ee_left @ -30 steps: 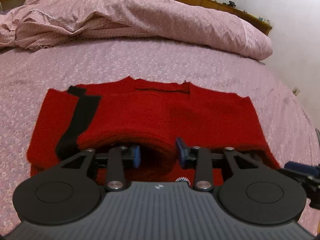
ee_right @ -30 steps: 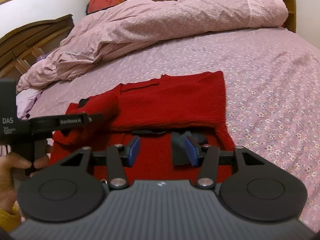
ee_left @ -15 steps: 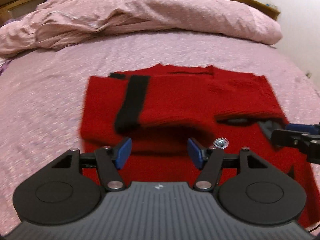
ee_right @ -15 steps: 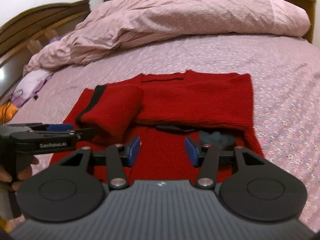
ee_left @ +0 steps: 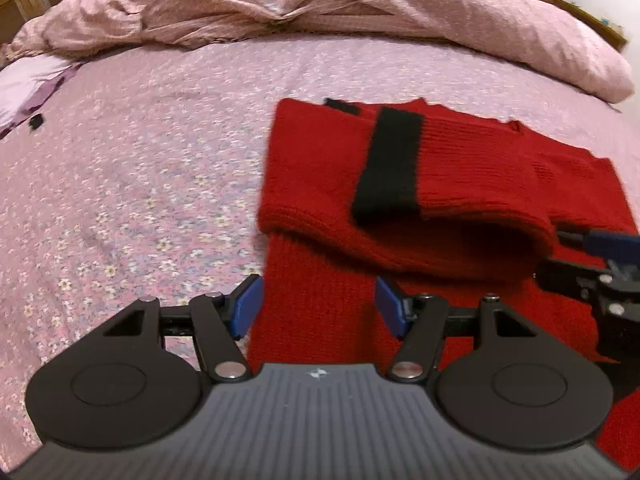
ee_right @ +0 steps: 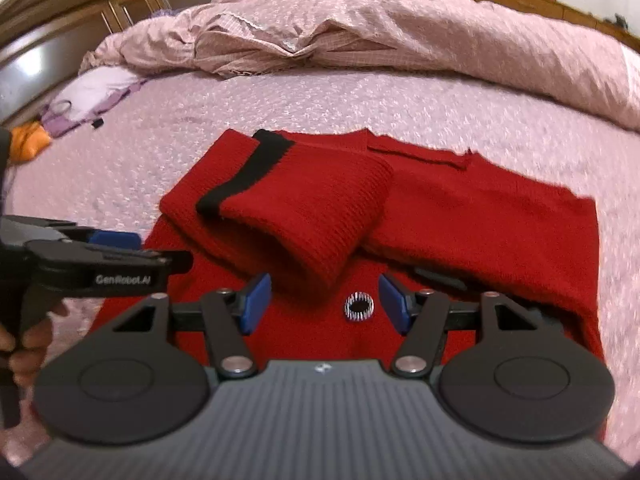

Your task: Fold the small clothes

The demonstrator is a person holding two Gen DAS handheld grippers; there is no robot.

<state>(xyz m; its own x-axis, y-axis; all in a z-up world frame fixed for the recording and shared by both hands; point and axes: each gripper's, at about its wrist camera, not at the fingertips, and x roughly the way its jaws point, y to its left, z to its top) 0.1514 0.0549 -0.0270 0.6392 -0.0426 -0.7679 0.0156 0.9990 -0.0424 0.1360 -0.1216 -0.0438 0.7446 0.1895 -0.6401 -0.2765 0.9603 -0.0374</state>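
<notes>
A small red knitted sweater (ee_left: 460, 184) lies flat on the bed, both sleeves folded across its chest. The left sleeve has a black cuff (ee_left: 390, 164). The sweater also shows in the right wrist view (ee_right: 460, 216), with a small black-and-white round ornament (ee_right: 359, 307) on its lower body. My left gripper (ee_left: 316, 308) is open and empty over the sweater's lower left edge. My right gripper (ee_right: 324, 300) is open and empty over the lower body, just short of the folded sleeve. Each gripper shows in the other's view, the right one (ee_left: 600, 256) and the left one (ee_right: 120, 252).
The bed has a pink flowered sheet (ee_left: 140, 168). A bunched pink duvet (ee_right: 380, 28) lies along the far side. A pale purple cloth (ee_right: 92, 96) and an orange item (ee_right: 28, 140) lie at the far left, by a dark wooden headboard (ee_right: 60, 40).
Both grippers let go of the folded sleeves, opened wider and drew back towards the sweater's lower part. The left gripper also shifted left, to the sweater's left edge.
</notes>
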